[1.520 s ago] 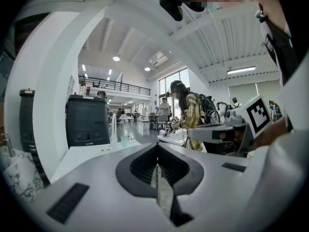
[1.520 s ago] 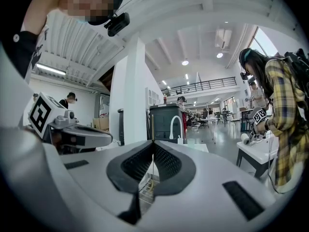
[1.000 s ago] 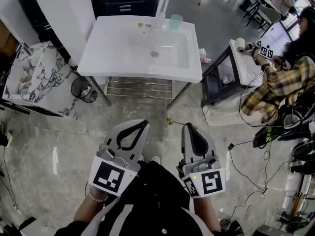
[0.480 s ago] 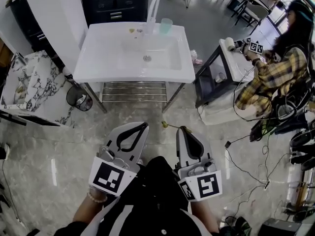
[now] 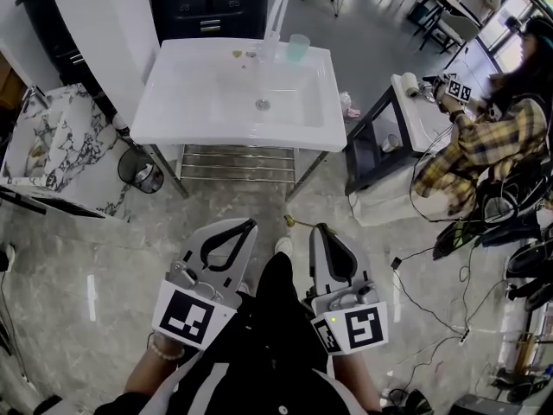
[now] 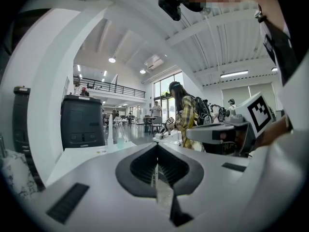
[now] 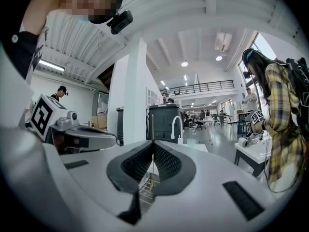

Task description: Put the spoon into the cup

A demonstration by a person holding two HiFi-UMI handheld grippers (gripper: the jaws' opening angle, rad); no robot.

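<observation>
Head view: shows a slim gold spoon (image 5: 291,221) pinched at the tip of the right hand-held gripper (image 5: 318,228), well apart from the teal cup (image 5: 299,47) on the sink (image 5: 186,102) rim. Left gripper view: shows the left hand-held gripper (image 6: 157,149) closed, nothing between its jaws. Right gripper view: shows jaws clamped on the upright spoon (image 7: 153,129). Likely light, stiff, slippery; best held mid-handle.

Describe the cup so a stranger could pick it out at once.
Find the white washbasin at the top of the head view. On its back rim, right of the curved white faucet, stands the cup, the only pale green thing there.
</observation>
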